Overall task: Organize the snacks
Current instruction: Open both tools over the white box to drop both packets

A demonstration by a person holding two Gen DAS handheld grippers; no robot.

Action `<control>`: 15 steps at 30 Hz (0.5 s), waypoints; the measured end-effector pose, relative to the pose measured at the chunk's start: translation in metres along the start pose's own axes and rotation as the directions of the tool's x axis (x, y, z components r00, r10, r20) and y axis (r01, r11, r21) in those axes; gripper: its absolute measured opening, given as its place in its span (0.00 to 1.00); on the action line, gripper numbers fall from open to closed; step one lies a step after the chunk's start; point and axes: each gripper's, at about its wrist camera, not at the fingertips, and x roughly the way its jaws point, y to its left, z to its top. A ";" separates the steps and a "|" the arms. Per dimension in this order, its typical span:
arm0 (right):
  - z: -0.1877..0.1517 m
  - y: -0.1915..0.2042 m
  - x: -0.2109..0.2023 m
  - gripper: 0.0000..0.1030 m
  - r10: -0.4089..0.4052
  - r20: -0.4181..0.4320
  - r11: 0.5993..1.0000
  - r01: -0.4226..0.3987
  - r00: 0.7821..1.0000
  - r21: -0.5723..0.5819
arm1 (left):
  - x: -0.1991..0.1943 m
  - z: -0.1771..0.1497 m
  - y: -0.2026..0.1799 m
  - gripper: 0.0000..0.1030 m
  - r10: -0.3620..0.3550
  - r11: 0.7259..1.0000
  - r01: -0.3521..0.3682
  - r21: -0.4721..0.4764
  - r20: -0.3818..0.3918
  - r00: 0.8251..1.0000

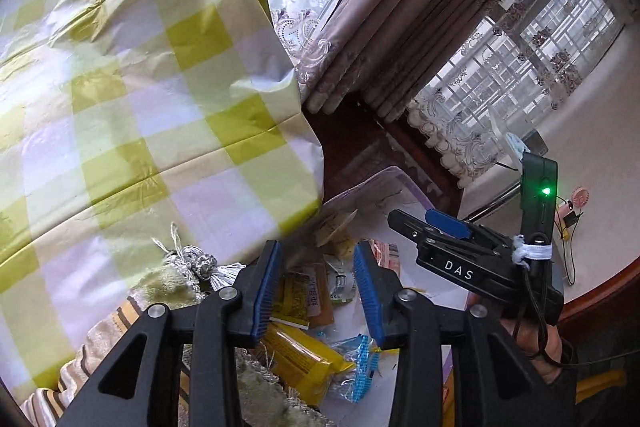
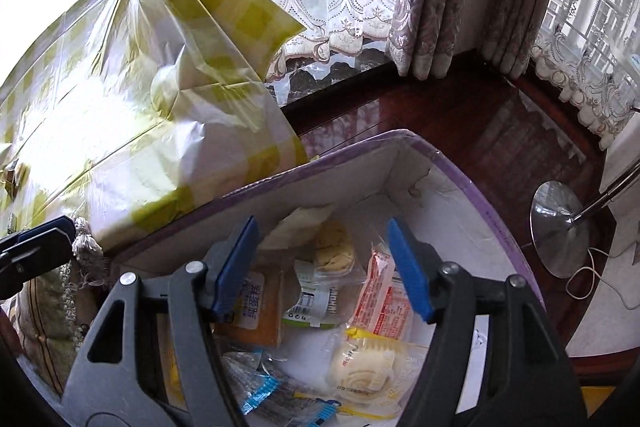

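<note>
Two grippers are working over one purple-rimmed box (image 2: 460,167) of snacks. The right gripper (image 2: 324,267) is hovering over the box, its jaws standing apart with nothing pinched between them. Below them I am counting the packets in the right wrist view: one orange-brown cake packet (image 2: 256,311) at 7 o'clock, touching the left jaw's edge; one green-labelled packet (image 2: 316,303) dead centre between the jaws; one red-and-white packet (image 2: 384,295) at 4 o'clock; one swirled bun in yellow wrap (image 2: 368,371) at 6 o'clock; one blue-striped clear wrapper (image 2: 256,387) at 7 o'clock.

The left gripper (image 1: 316,291) is holding its jaws apart too, gripping nothing. Between them are lying one yellow printed packet (image 1: 296,299) and, lower at 6 o'clock, one long yellow bar (image 1: 304,359) beside a blue-striped wrapper (image 1: 360,363). One large yellow-checked bag (image 1: 132,79) is leaning at 10 o'clock, just beside the box.
</note>
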 end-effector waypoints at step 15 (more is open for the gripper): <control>0.002 0.050 -0.014 0.68 0.025 0.007 0.997 -0.024 1.000 -0.076 | -0.054 -0.002 0.046 0.38 0.164 0.986 -0.159 -0.049 0.144 0.976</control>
